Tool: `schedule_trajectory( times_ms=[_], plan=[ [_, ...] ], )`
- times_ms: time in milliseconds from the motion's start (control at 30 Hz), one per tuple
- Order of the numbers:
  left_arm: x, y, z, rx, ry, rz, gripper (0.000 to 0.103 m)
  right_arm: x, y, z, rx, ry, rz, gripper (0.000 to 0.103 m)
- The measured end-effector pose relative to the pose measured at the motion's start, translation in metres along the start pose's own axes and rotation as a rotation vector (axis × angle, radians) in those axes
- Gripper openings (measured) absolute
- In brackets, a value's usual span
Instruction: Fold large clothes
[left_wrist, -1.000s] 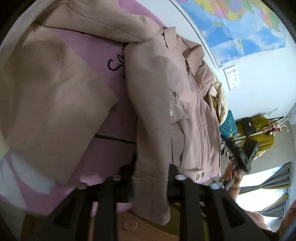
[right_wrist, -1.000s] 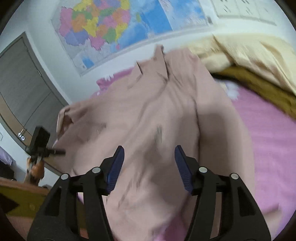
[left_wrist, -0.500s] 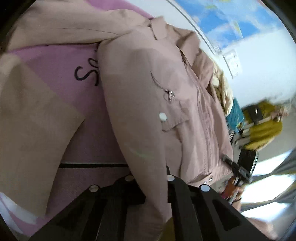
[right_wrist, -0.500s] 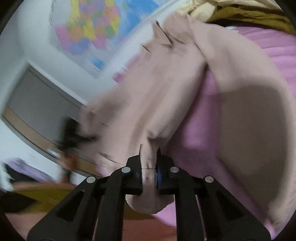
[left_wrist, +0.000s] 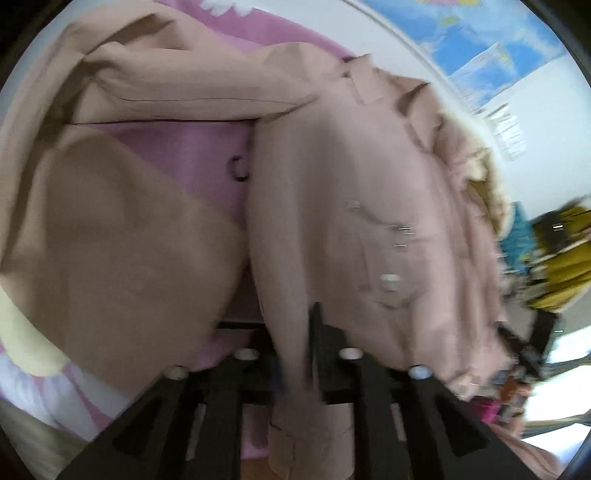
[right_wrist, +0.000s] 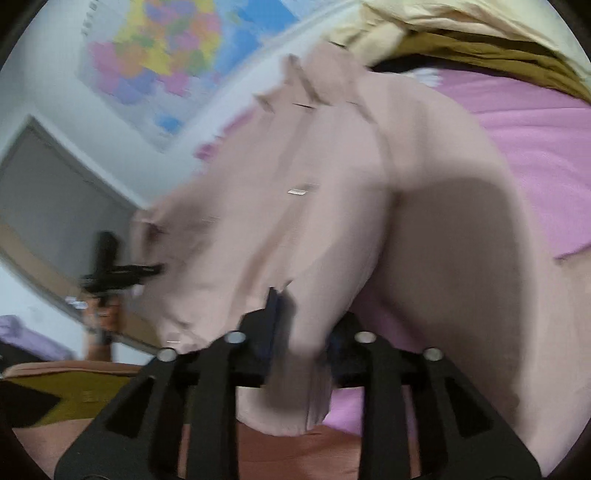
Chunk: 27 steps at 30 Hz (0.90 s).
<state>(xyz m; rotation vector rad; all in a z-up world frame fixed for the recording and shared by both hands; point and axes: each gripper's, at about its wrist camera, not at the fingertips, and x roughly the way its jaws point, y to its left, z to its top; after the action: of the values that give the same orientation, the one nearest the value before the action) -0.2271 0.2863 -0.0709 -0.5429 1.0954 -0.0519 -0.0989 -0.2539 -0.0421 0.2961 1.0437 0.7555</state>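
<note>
Jacket (left_wrist: 354, 206) lies on the pink bed (left_wrist: 192, 155), closer and blurrier than a second ago; left claw (left_wrist: 295, 354), wide then, is narrow with the hem between its opening jaws, bare bed left of the edge. Right view: right claw (right_wrist: 299, 332), wide earlier, narrow and opening around a jacket fold (right_wrist: 295, 332); open pink bed to the right.

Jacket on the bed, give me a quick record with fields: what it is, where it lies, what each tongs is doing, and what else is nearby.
item: pink jacket
surface: pink bedspread
left tongs: jaws opening, jacket hem between them
right tongs: jaws opening, jacket fold between them
nearby: tan garment beside the jacket; yellow bedding behind; map on the wall
image: motion blur
</note>
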Motion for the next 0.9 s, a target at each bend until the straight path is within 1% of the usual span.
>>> schedule_trajectory(
  times_ms=[33,67,100,133,200,267,333,400,433,467,533,567,600,633,667,700,733,767,800,867,900],
  plan=[
    [-0.003,-0.003,0.001,0.017,-0.012,0.016,0.022,-0.003,-0.002,0.003,-0.004,-0.01,-0.042,0.042],
    [-0.008,-0.007,0.002,0.044,-0.039,0.058,0.034,-0.011,-0.001,0.009,-0.015,-0.04,-0.078,0.046],
    [-0.016,-0.012,0.003,0.074,-0.081,0.107,0.041,-0.018,0.001,0.014,-0.037,-0.067,-0.098,0.051],
    [-0.027,-0.02,0.004,0.116,-0.139,0.156,0.043,-0.024,0.006,0.018,-0.064,-0.094,-0.117,0.057],
    [-0.042,-0.029,0.007,0.182,-0.205,0.186,0.055,-0.032,0.02,0.032,-0.145,-0.152,-0.164,0.061],
    [-0.049,-0.045,0.014,0.258,-0.249,0.19,0.06,-0.028,0.031,0.046,-0.212,-0.178,-0.202,0.062],
    [-0.042,-0.06,0.023,0.314,-0.251,0.209,0.06,-0.01,0.038,0.069,-0.273,-0.184,-0.262,0.061],
    [-0.026,-0.075,0.034,0.364,-0.232,0.198,0.06,0.013,0.04,0.091,-0.296,-0.164,-0.339,0.061],
    [-0.015,-0.086,0.039,0.37,-0.22,0.196,0.06,0.018,0.034,0.098,-0.294,-0.157,-0.345,0.057],
    [-0.008,-0.088,0.042,0.369,-0.197,0.192,0.059,0.024,0.03,0.106,-0.294,-0.159,-0.367,0.057],
    [0.008,-0.095,0.046,0.38,-0.16,0.165,0.059,0.028,0.021,0.118,-0.291,-0.175,-0.461,0.058],
    [0.014,-0.098,0.047,0.388,-0.154,0.154,0.059,0.027,0.013,0.123,-0.278,-0.172,-0.482,0.059],
    [0.019,-0.102,0.047,0.393,-0.15,0.149,0.059,0.028,-0.001,0.129,-0.244,-0.155,-0.482,0.064],
    [0.023,-0.105,0.049,0.4,-0.141,0.13,0.059,0.032,-0.014,0.133,-0.21,-0.126,-0.46,0.067],
    [0.028,-0.107,0.048,0.401,-0.134,0.121,0.059,0.035,-0.022,0.134,-0.189,-0.107,-0.445,0.067],
    [0.032,-0.11,0.049,0.403,-0.124,0.115,0.059,0.038,-0.031,0.136,-0.17,-0.088,-0.428,0.055],
    [0.037,-0.113,0.05,0.408,-0.115,0.115,0.059,0.042,-0.04,0.137,-0.155,-0.058,-0.4,0.018],
    [0.042,-0.116,0.051,0.411,-0.107,0.118,0.059,0.043,-0.046,0.14,-0.143,-0.033,-0.373,0.002],
    [0.045,-0.118,0.054,0.411,-0.098,0.121,0.059,0.038,-0.047,0.144,-0.138,-0.049,-0.365,0.003],
    [0.049,-0.122,0.058,0.412,-0.093,0.115,0.059,0.0,-0.045,0.154,-0.146,-0.169,-0.361,0.003],
    [0.051,-0.124,0.06,0.413,-0.093,0.115,0.059,-0.025,-0.047,0.159,-0.12,-0.236,-0.349,0.003]
  ],
)
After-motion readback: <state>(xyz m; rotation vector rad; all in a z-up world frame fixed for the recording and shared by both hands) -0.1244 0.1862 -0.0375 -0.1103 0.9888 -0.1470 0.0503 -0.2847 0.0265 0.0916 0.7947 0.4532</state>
